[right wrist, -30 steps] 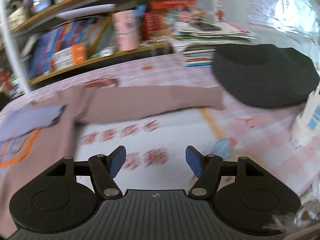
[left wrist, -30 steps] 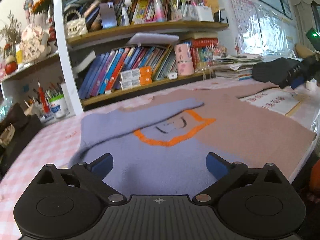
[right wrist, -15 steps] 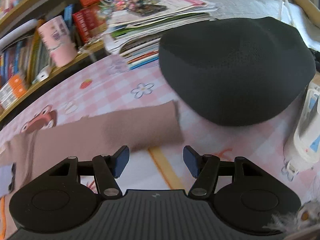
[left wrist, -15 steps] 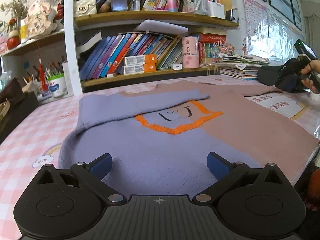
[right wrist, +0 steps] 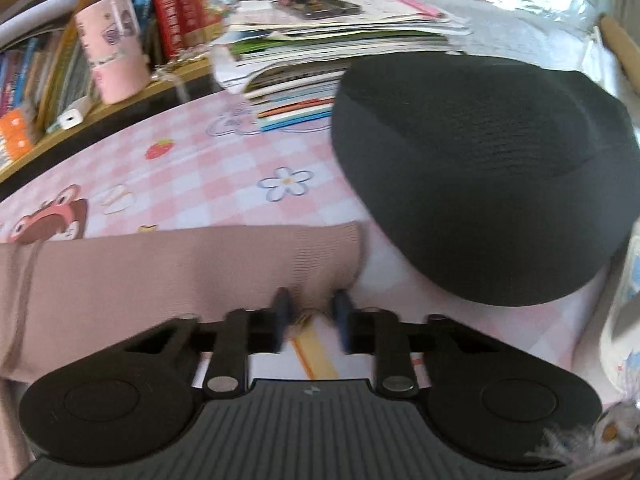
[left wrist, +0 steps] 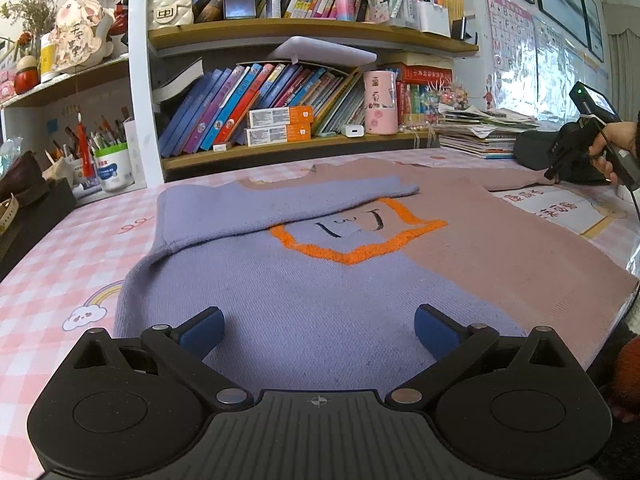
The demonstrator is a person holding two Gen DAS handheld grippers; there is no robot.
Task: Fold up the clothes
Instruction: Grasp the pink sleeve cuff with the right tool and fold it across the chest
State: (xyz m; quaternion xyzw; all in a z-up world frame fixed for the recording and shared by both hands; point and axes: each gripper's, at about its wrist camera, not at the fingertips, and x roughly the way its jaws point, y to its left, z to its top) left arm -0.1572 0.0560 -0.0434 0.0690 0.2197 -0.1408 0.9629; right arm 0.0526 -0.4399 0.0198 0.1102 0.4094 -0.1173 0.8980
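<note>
A sweater (left wrist: 320, 280), lilac on the left and dusty pink on the right with an orange outline on the chest, lies flat on the pink checked tablecloth. Its lilac sleeve (left wrist: 280, 204) is folded across the chest. My left gripper (left wrist: 318, 326) is open and empty, hovering over the lilac hem. The pink sleeve (right wrist: 180, 268) stretches out to the right. My right gripper (right wrist: 310, 310) has its blue pads pinched on the pink sleeve's cuff (right wrist: 324, 256). The right gripper also shows in the left wrist view (left wrist: 580, 152), held by a hand.
A black hat (right wrist: 480, 184) lies just right of the cuff. A stack of books and papers (right wrist: 320, 52) lies behind it. A bookshelf (left wrist: 300, 92) runs along the table's far edge. A white paper with red characters (left wrist: 556, 212) lies under the sleeve area.
My right gripper moved forward onto the pink cuff and closed from open to pinched on it. My left gripper stayed open and lowered slightly toward the sweater's hem.
</note>
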